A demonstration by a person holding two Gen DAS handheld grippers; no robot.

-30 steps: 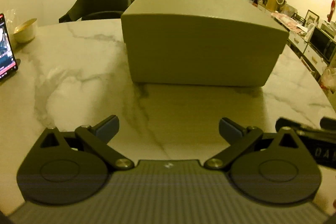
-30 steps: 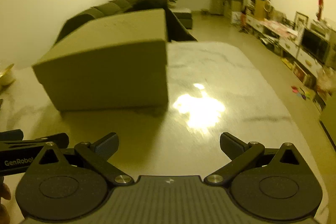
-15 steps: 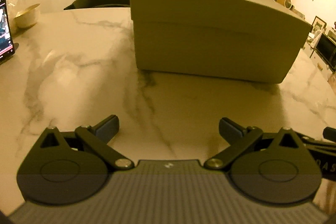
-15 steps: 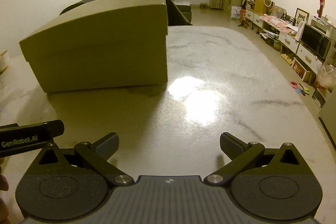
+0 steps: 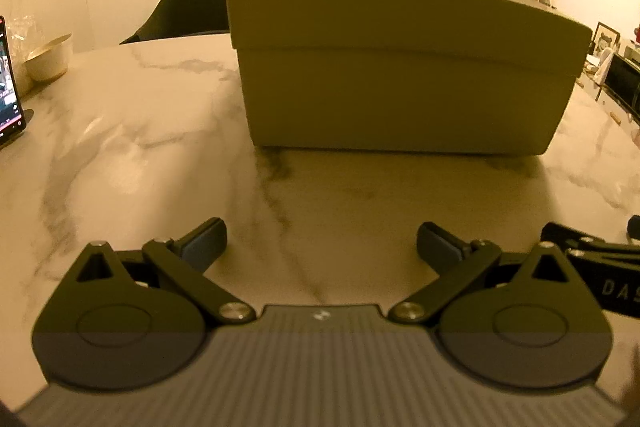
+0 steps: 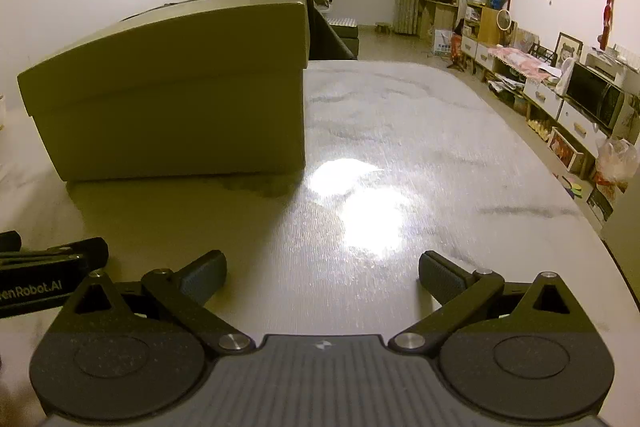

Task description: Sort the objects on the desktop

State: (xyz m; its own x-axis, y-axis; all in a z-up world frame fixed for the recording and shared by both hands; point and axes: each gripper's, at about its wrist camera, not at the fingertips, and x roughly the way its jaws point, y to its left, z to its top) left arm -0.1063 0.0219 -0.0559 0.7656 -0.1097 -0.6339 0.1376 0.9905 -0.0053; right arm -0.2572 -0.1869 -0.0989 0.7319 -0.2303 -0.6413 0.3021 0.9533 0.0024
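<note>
The lidded box [image 5: 400,67] sits closed on the marble tabletop [image 5: 140,147], straight ahead of the left gripper [image 5: 322,247] and off to the left for the right gripper [image 6: 322,277]. Both have their jaws spread wide, holding nothing, low over the tabletop. A phone [image 5: 10,87] and bowl [image 5: 48,57] sit far left.

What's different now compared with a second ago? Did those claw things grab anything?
Nothing was grabbed or let go. Both cameras dropped lower and came closer to the lidded box, which now looms larger and shows less of its top. The left gripper and right gripper stayed open and empty. The box, the bowl and the phone stayed put on the marble table.
</note>
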